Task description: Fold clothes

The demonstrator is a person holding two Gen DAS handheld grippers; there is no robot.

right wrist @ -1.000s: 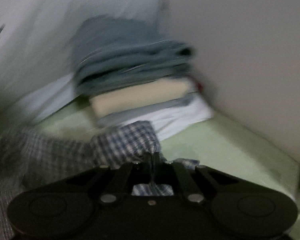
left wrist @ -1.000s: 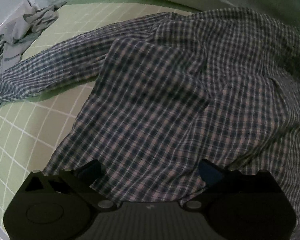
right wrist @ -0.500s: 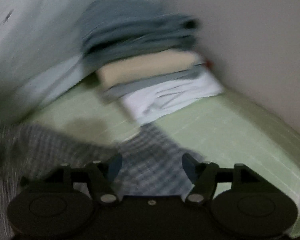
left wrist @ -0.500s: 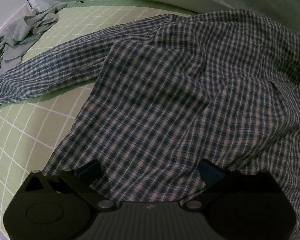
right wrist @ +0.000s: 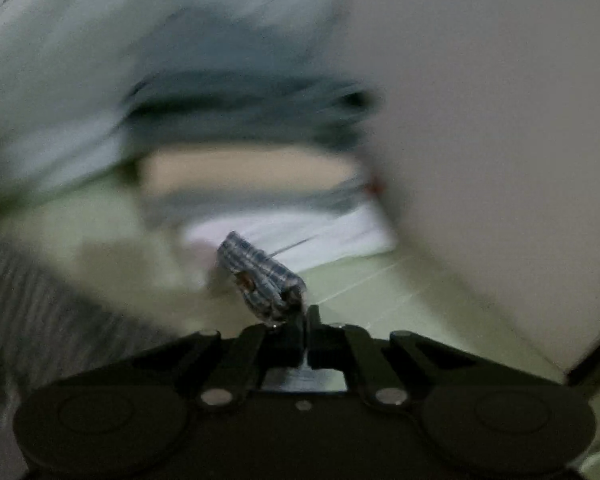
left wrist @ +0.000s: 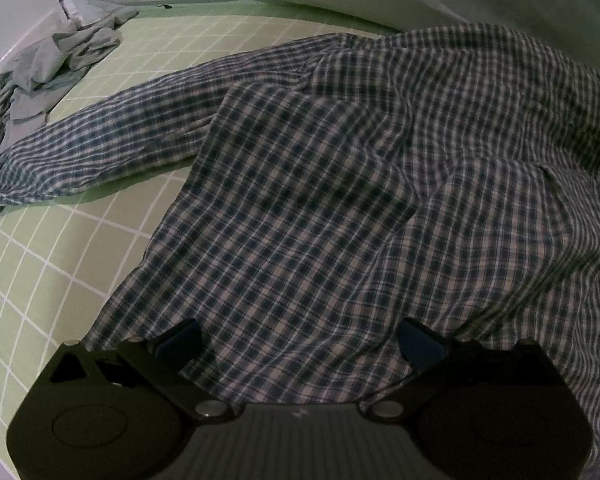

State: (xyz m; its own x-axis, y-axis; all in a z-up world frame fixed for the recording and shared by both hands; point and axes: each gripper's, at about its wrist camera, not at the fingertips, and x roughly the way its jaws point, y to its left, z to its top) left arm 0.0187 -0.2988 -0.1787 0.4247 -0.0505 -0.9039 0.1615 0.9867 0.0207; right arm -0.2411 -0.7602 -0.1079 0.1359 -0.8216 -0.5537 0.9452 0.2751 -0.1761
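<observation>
Checked cotton, the shirt (left wrist: 340, 184) is spread on the green gridded mat (left wrist: 52, 256), one sleeve trailing far left. A bunched shirt edge (right wrist: 260, 276), released half a second ago, has been pinched again by the right gripper (right wrist: 304, 320), so a fold can begin. The left gripper (left wrist: 300, 340) is kept spread over the near hem.

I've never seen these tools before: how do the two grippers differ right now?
The left gripper has its fingers spread wide over the plaid shirt, gripping nothing; the right gripper is shut, pinching a bunched bit of the shirt. The left view is sharp, the right blurred. Both are the same black tool.
</observation>
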